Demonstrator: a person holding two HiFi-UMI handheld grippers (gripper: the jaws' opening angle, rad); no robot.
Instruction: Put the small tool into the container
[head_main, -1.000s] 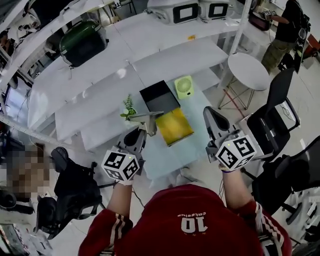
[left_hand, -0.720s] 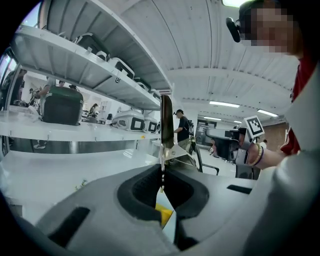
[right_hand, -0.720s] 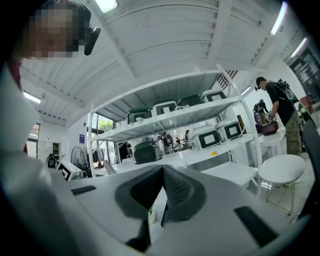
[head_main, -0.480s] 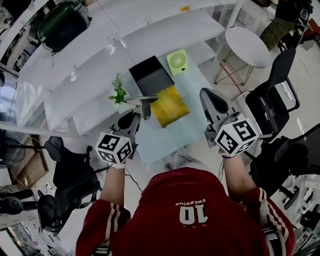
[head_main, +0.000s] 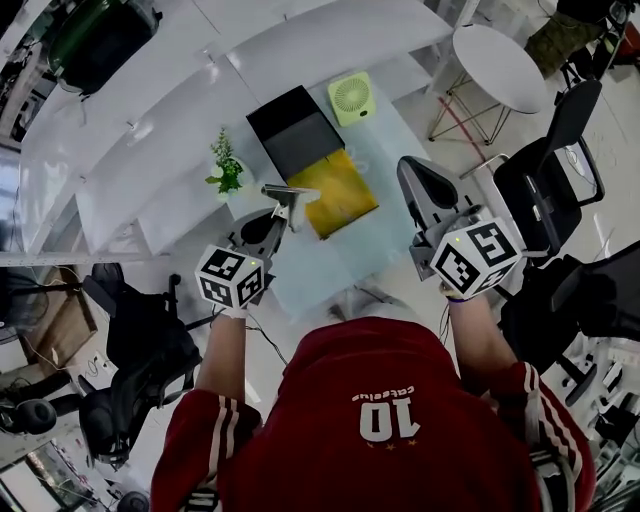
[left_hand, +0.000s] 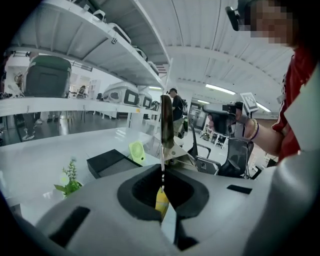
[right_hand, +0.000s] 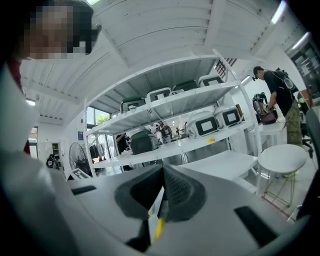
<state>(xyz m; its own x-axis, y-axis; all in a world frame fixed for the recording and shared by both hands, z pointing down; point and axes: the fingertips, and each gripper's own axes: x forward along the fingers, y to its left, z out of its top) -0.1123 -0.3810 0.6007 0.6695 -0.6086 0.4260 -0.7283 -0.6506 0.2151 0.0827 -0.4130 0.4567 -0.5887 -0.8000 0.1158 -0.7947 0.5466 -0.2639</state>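
The left gripper (head_main: 274, 220) is pinching the small grey metal tool (head_main: 290, 195) in its jaws, and the tool's long axis is pointing far, toward the black rectangular container (head_main: 295, 132) lying straight beyond on the tabletop. The right gripper (head_main: 412, 180) is hanging farther right, its jaws pressing together on nothing.

Shiny bare-metal small tool (head_main: 289, 193), matt black container (head_main: 296, 132) — glossy, smooth pale tabletop (head_main: 385, 215).

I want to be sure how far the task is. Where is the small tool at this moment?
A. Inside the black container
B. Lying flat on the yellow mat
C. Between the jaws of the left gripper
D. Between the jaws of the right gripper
C: in the left gripper view, the left gripper is shut on the small tool, which sticks out past its jaws; the right gripper is shut and empty.
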